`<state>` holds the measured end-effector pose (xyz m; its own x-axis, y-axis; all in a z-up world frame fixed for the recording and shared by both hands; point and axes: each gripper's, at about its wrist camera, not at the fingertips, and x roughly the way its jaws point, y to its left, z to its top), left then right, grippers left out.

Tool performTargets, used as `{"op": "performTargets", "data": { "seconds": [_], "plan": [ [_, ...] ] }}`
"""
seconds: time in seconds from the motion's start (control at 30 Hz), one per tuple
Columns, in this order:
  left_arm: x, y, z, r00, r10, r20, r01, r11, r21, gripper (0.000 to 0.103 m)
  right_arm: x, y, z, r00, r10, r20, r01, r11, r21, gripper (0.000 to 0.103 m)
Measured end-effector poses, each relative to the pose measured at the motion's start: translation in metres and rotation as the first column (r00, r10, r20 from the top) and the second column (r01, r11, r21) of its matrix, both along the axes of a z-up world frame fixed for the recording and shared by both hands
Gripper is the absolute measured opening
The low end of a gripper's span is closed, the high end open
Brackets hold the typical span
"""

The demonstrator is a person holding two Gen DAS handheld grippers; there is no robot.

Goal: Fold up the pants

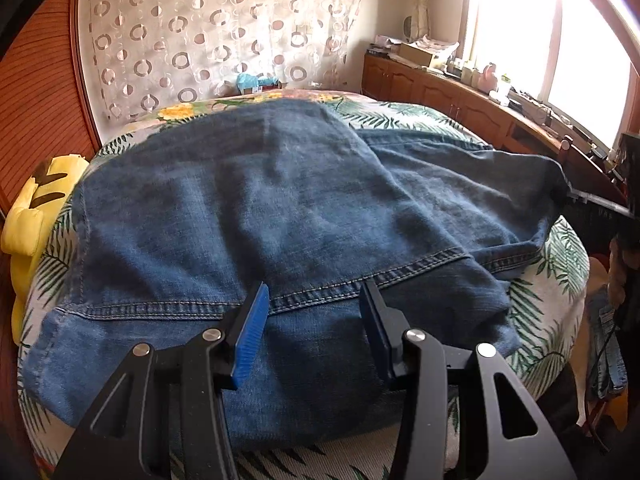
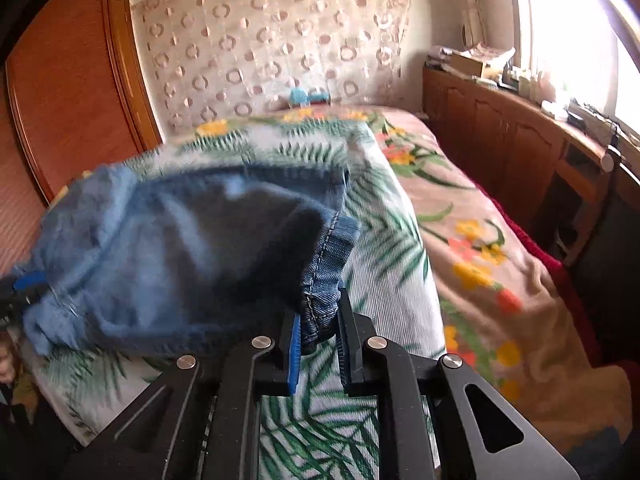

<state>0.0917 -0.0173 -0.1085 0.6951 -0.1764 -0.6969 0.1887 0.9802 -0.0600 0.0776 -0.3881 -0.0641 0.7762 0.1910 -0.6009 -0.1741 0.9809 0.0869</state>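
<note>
The right gripper (image 2: 318, 328) is clamped on a hem corner of the denim pants (image 1: 260, 216) spread across the leaf-print bedspread (image 2: 384, 240), likely to carry it over, while the left gripper (image 1: 314, 312) hovers unclenched above the seam.

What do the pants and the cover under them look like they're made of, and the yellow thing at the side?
The pants look like blue denim: matte, faded weave with pale double-stitched seams. The leaf-print cover seems a woven cotton-like cloth with fine ribbing, not shiny. The yellow thing looks like soft plush, though its surface is too blurred to be sure.
</note>
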Motion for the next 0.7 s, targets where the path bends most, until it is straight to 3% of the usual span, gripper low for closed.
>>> {"op": "performTargets", "data": {
  "seconds": [0.17, 0.3, 0.5, 0.7],
  "plan": [
    [-0.011, 0.005, 0.021, 0.999, 0.001, 0.051, -0.001, 1.000, -0.002, 0.048, -0.007, 0.011, 0.049, 0.991, 0.068, 0.113, -0.072, 0.997, 0.029, 0.014],
    [-0.019, 0.012, 0.038, 0.996, 0.011, 0.092, -0.010, 1.000, -0.011, 0.048, -0.013, 0.045, 0.090, 0.962, 0.180, 0.204, -0.188, 0.982, 0.020, 0.014],
    [-0.031, 0.030, 0.057, 0.989, 0.048, 0.141, -0.043, 0.999, -0.032, 0.048, -0.017, 0.127, 0.135, 0.869, 0.404, 0.287, -0.414, 0.910, -0.025, 0.014],
    [-0.037, 0.048, 0.061, 0.986, 0.079, 0.147, -0.072, 0.996, -0.047, 0.048, -0.013, 0.188, 0.137, 0.791, 0.563, 0.239, -0.568, 0.821, -0.057, 0.015]
  ]
}}
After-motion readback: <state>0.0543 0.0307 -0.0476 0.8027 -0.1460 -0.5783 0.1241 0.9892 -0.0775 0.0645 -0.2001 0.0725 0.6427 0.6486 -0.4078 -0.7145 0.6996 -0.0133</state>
